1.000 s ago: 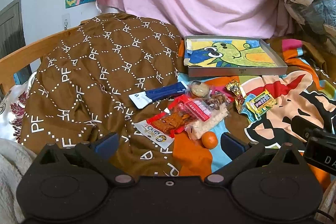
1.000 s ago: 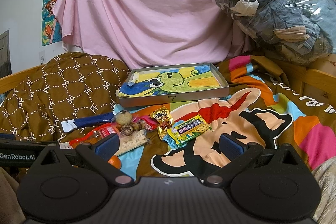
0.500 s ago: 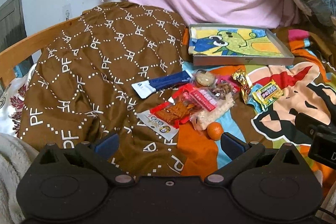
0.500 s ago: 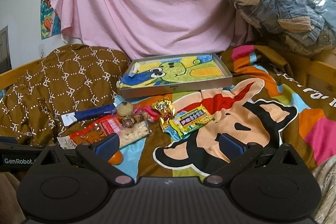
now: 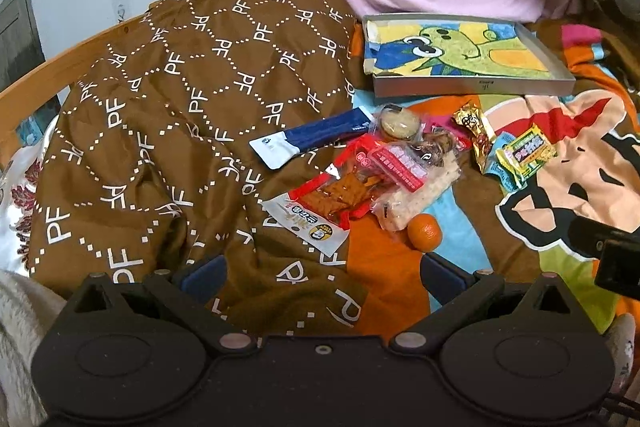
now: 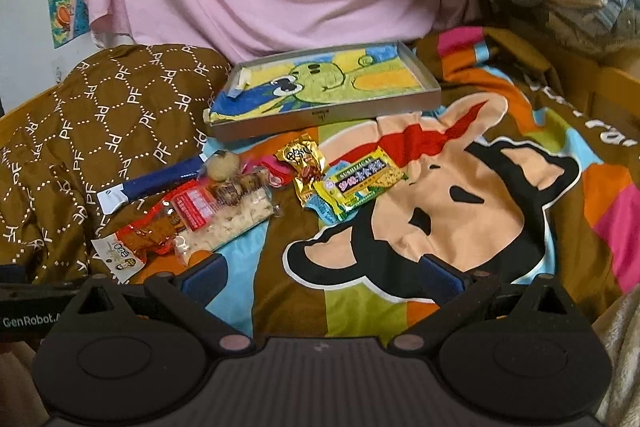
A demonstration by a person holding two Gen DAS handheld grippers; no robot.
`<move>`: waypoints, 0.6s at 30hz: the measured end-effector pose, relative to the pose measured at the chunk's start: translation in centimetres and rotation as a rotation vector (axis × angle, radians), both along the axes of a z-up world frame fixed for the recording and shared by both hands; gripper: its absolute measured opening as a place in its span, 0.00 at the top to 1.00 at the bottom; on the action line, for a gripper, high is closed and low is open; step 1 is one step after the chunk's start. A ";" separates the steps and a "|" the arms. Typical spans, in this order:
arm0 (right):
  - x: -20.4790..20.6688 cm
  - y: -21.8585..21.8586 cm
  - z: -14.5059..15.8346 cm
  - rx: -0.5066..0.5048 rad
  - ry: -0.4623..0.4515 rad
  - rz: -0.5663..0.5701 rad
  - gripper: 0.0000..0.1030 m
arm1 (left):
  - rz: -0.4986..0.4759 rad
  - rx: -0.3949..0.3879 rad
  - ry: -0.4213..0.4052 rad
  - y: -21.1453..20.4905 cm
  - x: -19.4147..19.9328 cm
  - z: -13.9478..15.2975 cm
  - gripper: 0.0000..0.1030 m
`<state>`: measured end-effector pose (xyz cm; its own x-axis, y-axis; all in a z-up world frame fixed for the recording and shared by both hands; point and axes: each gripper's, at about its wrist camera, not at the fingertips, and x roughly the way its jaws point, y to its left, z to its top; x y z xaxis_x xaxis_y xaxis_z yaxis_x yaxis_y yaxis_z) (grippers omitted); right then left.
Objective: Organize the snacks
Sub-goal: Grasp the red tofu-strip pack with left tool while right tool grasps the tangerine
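Trays: one, a shallow grey box [image 5: 472, 85] [image 6: 324, 115] with a cartoon picture inside, at the far edge of the bedspread.
Oranges: one [image 5: 424, 231], at the near edge of the snack pile.
Blue-and-white packets: one [image 5: 310, 138] [image 6: 150, 183].
Red packets of brown strips: one [image 5: 332, 199] [image 6: 150, 235].
Clear packets of pale pieces with a red label: one [image 5: 416, 179] [image 6: 228, 223].
Round biscuits in clear wrap: one [image 5: 398, 123] [image 6: 222, 166].
Gold packets: one [image 5: 476, 131] [image 6: 306, 167].
Yellow-green packets: one [image 5: 524, 153] [image 6: 362, 183].
Other snacks in the pile: too overlapped to count.
Blankets: two, one brown [image 5: 180, 115] [image 6: 80, 123], one cartoon-print [image 5: 560, 187] [image 6: 460, 207].
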<state>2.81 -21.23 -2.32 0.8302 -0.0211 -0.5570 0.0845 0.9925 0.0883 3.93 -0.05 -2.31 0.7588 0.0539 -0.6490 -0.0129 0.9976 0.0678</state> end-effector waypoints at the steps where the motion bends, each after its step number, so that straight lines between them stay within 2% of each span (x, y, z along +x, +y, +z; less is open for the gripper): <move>1: 0.2 -0.1 0.0 0.006 0.007 -0.002 0.00 | -0.003 0.003 0.003 0.0 0.2 0.0 0.01; 10: 1.8 -0.4 -0.1 0.018 0.048 0.028 0.00 | -0.012 0.010 0.032 0.7 3.0 0.7 0.01; 18: 3.9 0.6 -0.3 -0.049 0.063 0.131 0.00 | -0.072 -0.008 0.153 2.2 7.3 0.7 0.01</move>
<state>6.68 -20.66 -2.67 0.7908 0.0565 -0.6094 -0.0417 0.9984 0.0385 11.28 2.17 -1.62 0.6529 -0.0026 -0.7575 0.0688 0.9961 0.0559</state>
